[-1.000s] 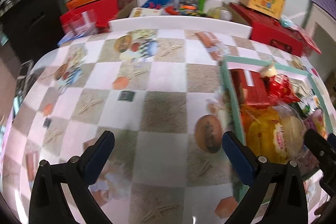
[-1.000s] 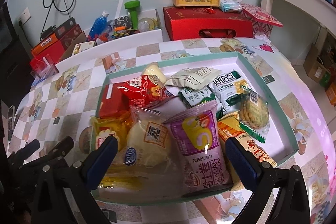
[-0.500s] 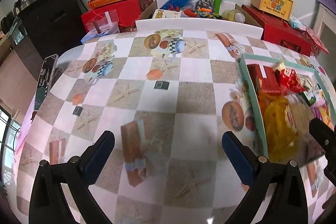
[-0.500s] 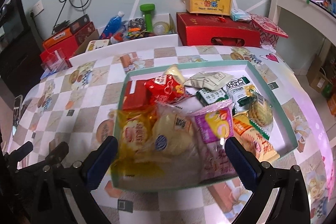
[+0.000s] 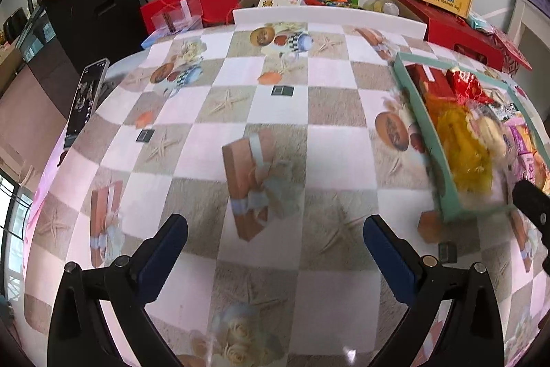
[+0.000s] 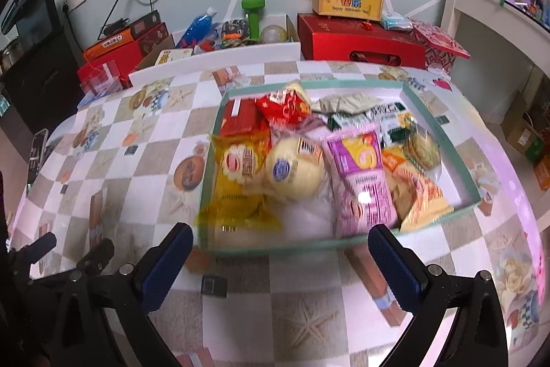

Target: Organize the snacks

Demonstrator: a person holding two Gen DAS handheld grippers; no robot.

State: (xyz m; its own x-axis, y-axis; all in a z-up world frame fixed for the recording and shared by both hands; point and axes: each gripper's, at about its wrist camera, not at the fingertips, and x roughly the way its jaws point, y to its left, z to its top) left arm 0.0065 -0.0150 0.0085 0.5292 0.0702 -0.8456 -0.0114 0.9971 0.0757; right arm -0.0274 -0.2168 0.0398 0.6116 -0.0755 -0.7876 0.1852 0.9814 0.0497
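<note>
- Snacks all sit inside the tray (image 6: 443, 140), a shallow teal-rimmed box on the checkered table (image 5: 275, 112). No packet shows on the cloth outside it.
- Packed loosely, some overlapping: yellow pack (image 6: 237, 167) near the left wall, bun (image 6: 292, 171) beside it, purple pack (image 6: 361, 174) in the middle, cookies (image 6: 421, 148) to the right, red box (image 6: 240, 119) at the far left corner.
- Right gripper (image 6: 280, 257) hovers just short of the tray's near rim, fingers spread wide, nothing between them.
- Left gripper (image 5: 275, 246) hangs over bare cloth well left of the tray, fingers also spread and empty.
- Judgement: this fits either a jumble awaiting sorting out onto the table, or a tray freshly filled. The pictures do not settle which.
- If any pack is lifted: take it by a crimped edge, not the belly; the bun and cookies would crush easily.
- Film wrappers look slippery and overlapping; lifting one may drag its neighbour.
- Near rim is low; approach from above to avoid nudging the tray.
</note>
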